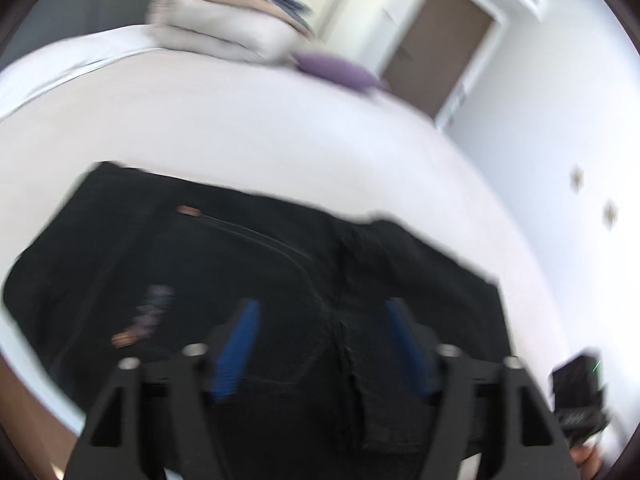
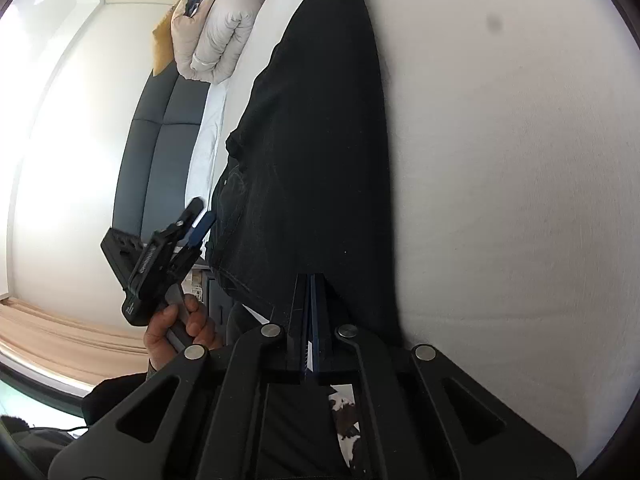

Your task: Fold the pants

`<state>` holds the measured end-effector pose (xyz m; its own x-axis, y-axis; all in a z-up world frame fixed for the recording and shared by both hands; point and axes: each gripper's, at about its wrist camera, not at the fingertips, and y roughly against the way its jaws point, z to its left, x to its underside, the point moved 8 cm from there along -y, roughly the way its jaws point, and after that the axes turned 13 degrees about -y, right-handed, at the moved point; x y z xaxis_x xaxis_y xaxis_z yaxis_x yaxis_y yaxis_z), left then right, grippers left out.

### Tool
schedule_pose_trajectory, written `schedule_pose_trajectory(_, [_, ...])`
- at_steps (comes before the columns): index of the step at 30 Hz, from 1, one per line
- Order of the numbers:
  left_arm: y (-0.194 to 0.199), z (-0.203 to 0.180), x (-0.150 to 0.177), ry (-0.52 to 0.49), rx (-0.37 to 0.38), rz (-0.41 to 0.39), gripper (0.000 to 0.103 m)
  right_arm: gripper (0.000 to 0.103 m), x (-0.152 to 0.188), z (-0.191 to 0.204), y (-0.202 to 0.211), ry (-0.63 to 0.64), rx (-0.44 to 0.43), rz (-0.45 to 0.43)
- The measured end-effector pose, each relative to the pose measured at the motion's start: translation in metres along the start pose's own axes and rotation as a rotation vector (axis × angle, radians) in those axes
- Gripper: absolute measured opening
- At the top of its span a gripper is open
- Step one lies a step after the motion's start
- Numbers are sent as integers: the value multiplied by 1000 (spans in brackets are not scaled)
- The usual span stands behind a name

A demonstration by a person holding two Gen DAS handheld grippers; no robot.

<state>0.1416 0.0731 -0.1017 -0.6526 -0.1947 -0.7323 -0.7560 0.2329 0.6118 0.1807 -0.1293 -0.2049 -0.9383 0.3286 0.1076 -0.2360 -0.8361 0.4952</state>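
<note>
The black pants lay on the white bed, seemingly already folded leg over leg into one long strip; the crosswise folds were, I judge, still to come. The right gripper was clamped tight at the near edge of the cloth, though whether it truly pinched fabric was unclear. The left gripper hung spread and empty over the waist end. The denim looked heavy and matte, the sheet smooth, the bedding puffy.
</note>
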Motion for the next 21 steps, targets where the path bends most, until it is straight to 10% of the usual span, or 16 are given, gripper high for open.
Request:
schedule_pose_trajectory(6, [84, 123, 13, 394, -95, -227, 92, 3, 8, 12, 1, 82, 31, -55])
schedule_pose_trajectory(12, [76, 174, 47, 637, -3, -245, 92, 6, 9, 13, 3, 59, 22, -74])
schedule_pose_trajectory(18, [43, 179, 59, 751, 122, -228, 90, 62, 12, 36, 4, 88, -57, -66])
schedule_pose_trajectory(21, [37, 176, 58, 770, 175, -241, 90, 66, 13, 45, 1, 118, -34, -70])
